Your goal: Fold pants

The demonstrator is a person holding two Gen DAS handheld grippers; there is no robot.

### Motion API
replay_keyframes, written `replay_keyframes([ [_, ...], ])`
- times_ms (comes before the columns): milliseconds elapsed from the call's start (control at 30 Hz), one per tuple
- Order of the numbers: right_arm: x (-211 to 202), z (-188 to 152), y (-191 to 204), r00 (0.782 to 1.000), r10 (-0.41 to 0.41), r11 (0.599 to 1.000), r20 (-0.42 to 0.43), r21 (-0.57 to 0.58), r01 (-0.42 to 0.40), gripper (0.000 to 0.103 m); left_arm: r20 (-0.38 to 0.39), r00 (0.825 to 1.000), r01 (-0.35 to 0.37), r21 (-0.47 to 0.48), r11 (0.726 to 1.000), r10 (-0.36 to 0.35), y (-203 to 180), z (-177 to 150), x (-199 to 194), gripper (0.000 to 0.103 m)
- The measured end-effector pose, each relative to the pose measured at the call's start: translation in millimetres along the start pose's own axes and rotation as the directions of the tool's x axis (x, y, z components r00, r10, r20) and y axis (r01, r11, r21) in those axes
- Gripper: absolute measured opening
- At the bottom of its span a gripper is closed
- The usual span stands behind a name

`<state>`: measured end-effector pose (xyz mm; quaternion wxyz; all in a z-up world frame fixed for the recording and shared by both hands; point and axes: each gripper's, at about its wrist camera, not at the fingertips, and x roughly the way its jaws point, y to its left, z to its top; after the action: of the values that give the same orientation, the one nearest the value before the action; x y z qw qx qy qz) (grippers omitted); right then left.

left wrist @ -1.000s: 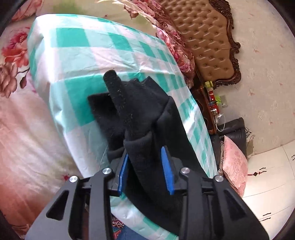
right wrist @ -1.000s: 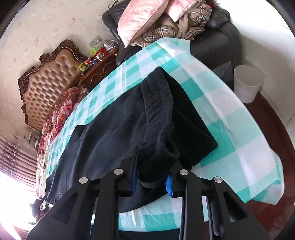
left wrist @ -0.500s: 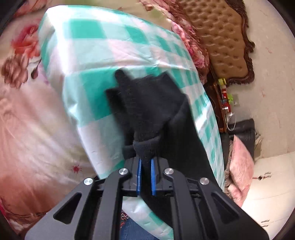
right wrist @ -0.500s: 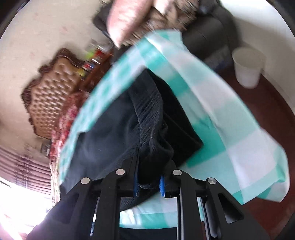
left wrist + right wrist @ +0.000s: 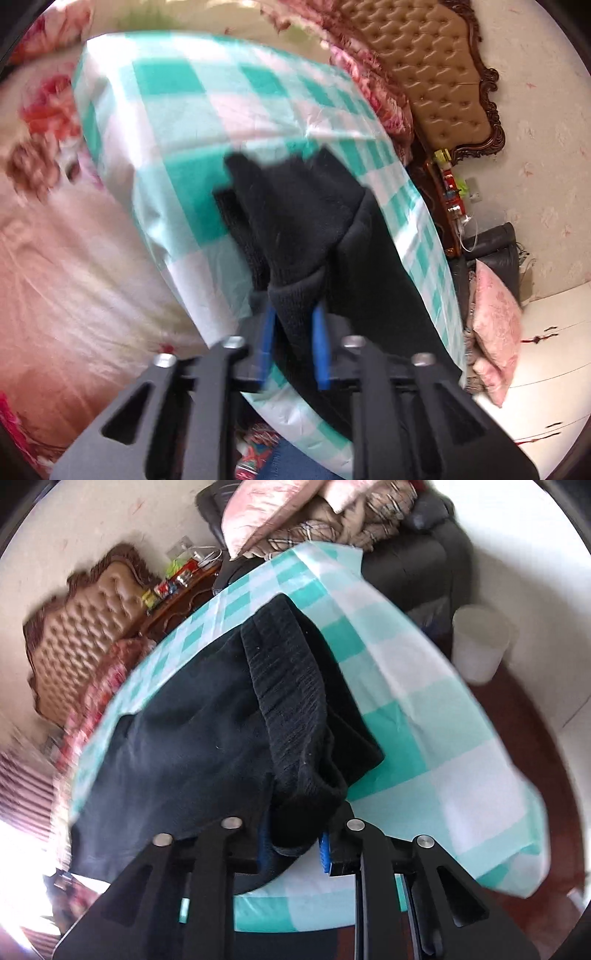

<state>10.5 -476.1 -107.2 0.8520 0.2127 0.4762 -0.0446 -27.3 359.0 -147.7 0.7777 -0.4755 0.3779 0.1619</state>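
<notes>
L gripper (image 5: 293, 345), nearest in the left wrist view: blue pads either side of a bunched black hem of the pants (image 5: 306, 229). Jaws have just been opening, now at a middling gap; cloth sits between the pads, and whether the pads press on it can't be told through the blur. R gripper (image 5: 291, 843), right wrist view: jaws have just been opening a little, gap narrow; a thick ribbed fold of the pants (image 5: 207, 731) fills the gap and hides most of both pads, so it looks pinched.

Pants lie on the table w/ a teal-and-white checked cloth (image 5: 207, 110), near the front edge. In the left wrist view the long axis runs from approx 5 o'clock, where the dark body trails off past the gripper, up to approx 11 o'clock, where a narrow cuff end points away. In the right wrist view the ribbed band runs from the gripper at 6 o'clock up toward 12, folded over the flat body, which spreads out toward 8–9 o'clock along the tablecloth (image 5: 424, 709).

Further out, left wrist view: floral bedding (image 5: 66, 258) at 9 o'clock, tufted brown headboard (image 5: 432, 74) at 1 o'clock, pink cushion (image 5: 495, 325) at 3–4 o'clock. Right wrist view: white bin (image 5: 480, 642) at 2 o'clock on dark floor, dark sofa (image 5: 413, 565) w/ pillows at 12–1, headboard (image 5: 85, 635) at 10.
</notes>
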Motion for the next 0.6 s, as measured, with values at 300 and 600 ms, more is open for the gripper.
replay_keyframes([
  [300, -23.8, 4.2, 0.2, 0.952, -0.279, 0.957, 0.126, -0.044, 0.286, 0.076, 0.309, 0.944, -0.175, 0.168, 0.97, 0.117, -35.2, 1.9, -43.2, 0.069],
  [600, -64.3, 13.5, 0.1, 0.891, -0.341, 0.932, 0.3, -0.012, 0.361, 0.086, 0.302, 0.927, -0.364, 0.58, 0.729, 0.222, -94.9, -19.8, 40.8, 0.069],
])
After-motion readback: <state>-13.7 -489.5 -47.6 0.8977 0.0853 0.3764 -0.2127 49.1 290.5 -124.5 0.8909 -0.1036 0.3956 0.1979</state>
